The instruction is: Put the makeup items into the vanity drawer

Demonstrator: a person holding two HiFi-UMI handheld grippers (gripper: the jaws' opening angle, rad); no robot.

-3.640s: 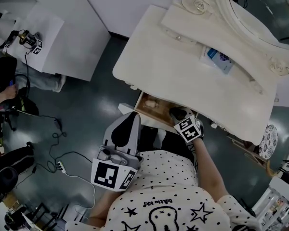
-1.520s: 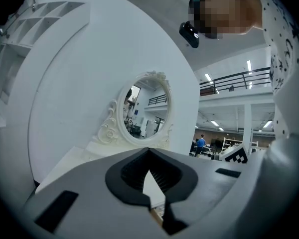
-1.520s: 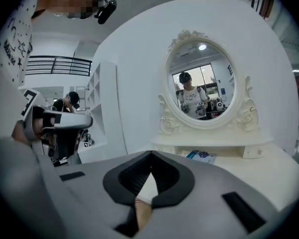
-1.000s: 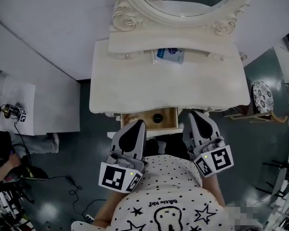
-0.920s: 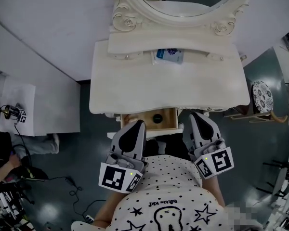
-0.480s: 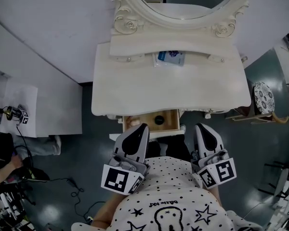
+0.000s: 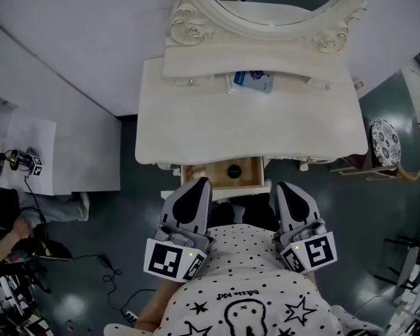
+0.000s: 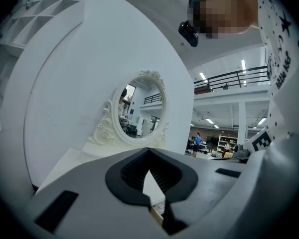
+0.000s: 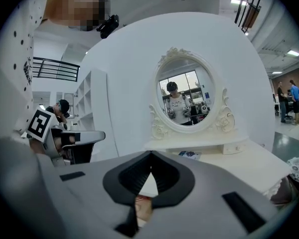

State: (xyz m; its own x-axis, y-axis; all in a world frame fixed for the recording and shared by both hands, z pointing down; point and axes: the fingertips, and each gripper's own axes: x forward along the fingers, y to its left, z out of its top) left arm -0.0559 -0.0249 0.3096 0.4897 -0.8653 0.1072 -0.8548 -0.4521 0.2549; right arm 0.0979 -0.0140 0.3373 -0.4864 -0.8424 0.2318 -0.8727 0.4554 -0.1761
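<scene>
The white vanity (image 7: pixel 196 117) has its small wooden drawer (image 7: pixel 204 171) pulled open under the front edge. A dark round item (image 7: pixel 232 170) lies inside the drawer. A blue and white packet (image 7: pixel 253 80) lies on the vanity top under the oval mirror (image 7: pixel 280 5); the right gripper view also shows the packet (image 9: pixel 190 154). My left gripper (image 7: pixel 198 183) and right gripper (image 7: pixel 285 187) hang side by side just in front of the drawer, close to my body. Both are shut with nothing in them. The left gripper (image 8: pixel 148 149) and right gripper (image 9: pixel 150 153) point at the vanity.
A round patterned stool (image 7: pixel 383 140) stands right of the vanity. A low white table (image 7: pixel 63 152) with another gripper device (image 7: pixel 17 164) is at the left, with a seated person (image 7: pixel 3 222) and floor cables (image 7: pixel 105 275) beside it.
The right gripper has come out of the drawer, where it reached 3.6 s ago, and back to my body. Over the last second both grippers have barely moved.
</scene>
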